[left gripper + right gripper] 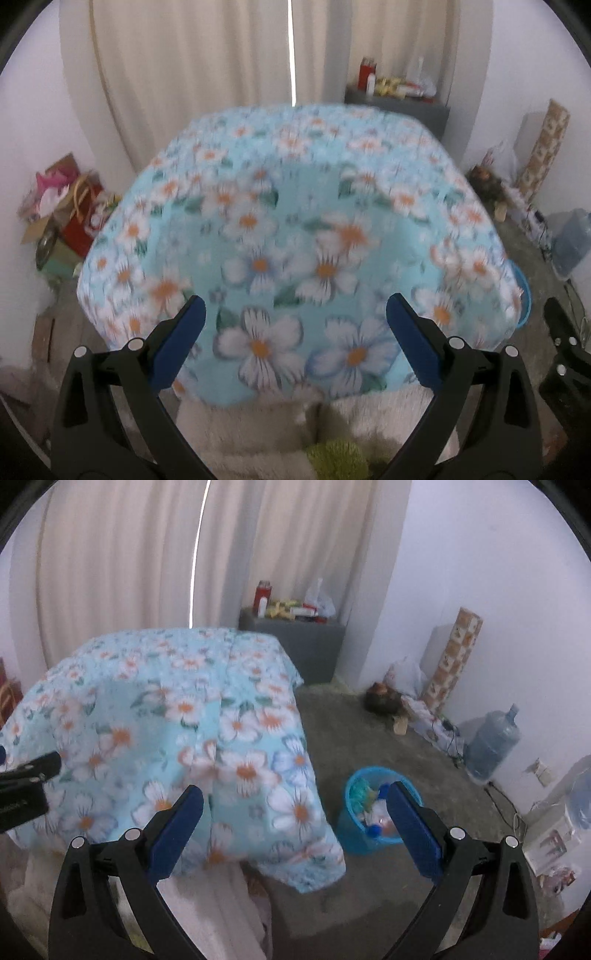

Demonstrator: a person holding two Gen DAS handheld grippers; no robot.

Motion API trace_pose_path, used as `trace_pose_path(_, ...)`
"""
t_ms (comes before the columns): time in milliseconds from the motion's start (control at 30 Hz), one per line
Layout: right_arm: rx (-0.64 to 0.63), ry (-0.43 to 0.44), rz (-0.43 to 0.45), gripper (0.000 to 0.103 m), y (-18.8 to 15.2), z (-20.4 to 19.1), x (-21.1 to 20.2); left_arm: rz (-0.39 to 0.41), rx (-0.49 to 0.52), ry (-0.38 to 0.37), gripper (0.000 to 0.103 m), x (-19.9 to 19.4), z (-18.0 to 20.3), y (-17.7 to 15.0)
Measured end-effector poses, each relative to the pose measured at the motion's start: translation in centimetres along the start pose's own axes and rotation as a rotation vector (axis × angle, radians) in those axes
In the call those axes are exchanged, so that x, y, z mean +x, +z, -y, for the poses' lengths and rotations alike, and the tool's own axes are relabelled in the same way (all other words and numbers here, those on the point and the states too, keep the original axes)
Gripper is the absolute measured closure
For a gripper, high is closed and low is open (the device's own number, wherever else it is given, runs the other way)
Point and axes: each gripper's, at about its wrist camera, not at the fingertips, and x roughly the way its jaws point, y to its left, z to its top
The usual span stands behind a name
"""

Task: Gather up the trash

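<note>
A blue trash bin (364, 830) stands on the floor to the right of the table, with several pieces of trash inside; its rim shows at the table's right side in the left wrist view (524, 295). The table wears a light blue flowered cloth (295, 229), also in the right wrist view (177, 723), and no trash shows on it. My left gripper (295, 321) is open and empty above the table's near edge. My right gripper (295, 808) is open and empty, over the table's right corner, with the bin beside its right finger (413, 819).
A grey cabinet (295, 642) with bottles and packets stands at the back by the curtain. A water jug (491, 738), a patterned roll (450, 661) and bags line the right wall. Boxes and bags (62, 214) are piled at the left. A fuzzy white cover (258, 428) lies below the table.
</note>
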Motion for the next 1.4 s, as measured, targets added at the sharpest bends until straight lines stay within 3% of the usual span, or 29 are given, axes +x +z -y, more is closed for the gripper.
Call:
trace_pose_path(267, 0.032, -0.029, -0.092, 0.007, -1.3, 1.7, 1.4, -0.013, 0.016, 0.027, 0.009, 0.1, 1.3, -0.6)
trace_pose_path(567, 0.088, -0.002, -0.147, 0.007, -2.2, 3.3, 2.4, -0.044, 0.064, 0.03, 0.009, 0.5, 2.8, -0.6)
trace_pose_path(1400, 0.108, -0.042, -0.119, 0.007, -1.8, 4.9, 1.9, -0.02, 0.099, 0.004, 0.009, -0.8, 4.4, -0.6)
